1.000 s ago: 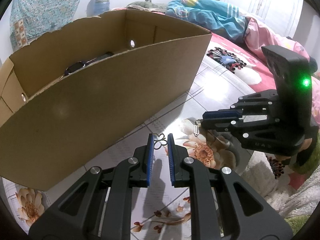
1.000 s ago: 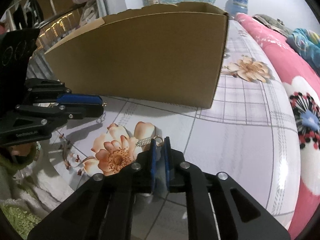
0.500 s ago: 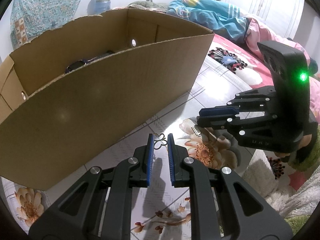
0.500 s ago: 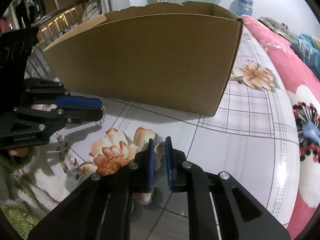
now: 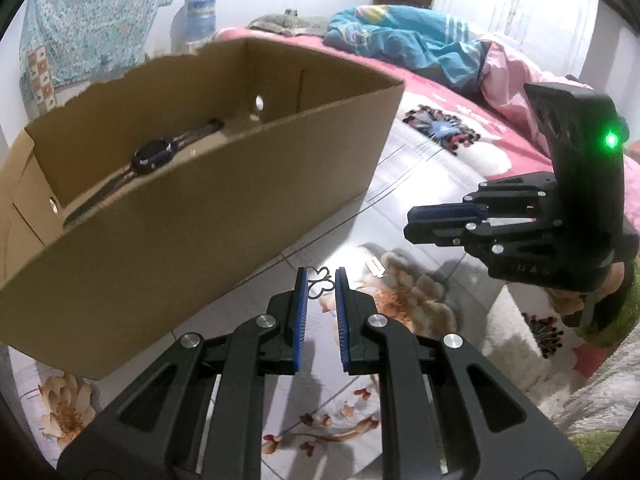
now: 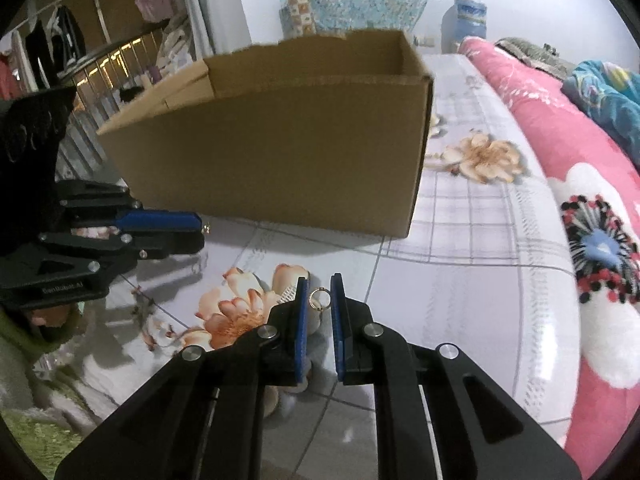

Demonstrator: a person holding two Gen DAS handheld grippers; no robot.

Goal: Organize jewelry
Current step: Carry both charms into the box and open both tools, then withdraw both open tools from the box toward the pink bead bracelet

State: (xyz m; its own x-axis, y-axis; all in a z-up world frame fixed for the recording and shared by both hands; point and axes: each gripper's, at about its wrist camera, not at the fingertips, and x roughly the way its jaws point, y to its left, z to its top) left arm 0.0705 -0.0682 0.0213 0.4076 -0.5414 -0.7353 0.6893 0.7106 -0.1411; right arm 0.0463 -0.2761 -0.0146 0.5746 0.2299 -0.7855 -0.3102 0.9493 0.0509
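Note:
My left gripper is shut on a small butterfly-shaped wire earring, held just above the floral sheet in front of the cardboard box. A dark wristwatch lies inside the box. My right gripper is shut on the small ring of a second earring. That earring's sparkly silver bar hangs beside the left finger. In the left wrist view the right gripper hovers to the right, with the bar below its tips. The left gripper shows at the left of the right wrist view.
The box stands open-topped on a bed sheet printed with flowers. A pink blanket and blue clothing lie along the right and far side. A fluffy white and green cloth covers the near left edge.
The right gripper has lifted a little off the sheet with its earring, and the silver bar now hangs further below its tips. The left gripper has stayed where it was.

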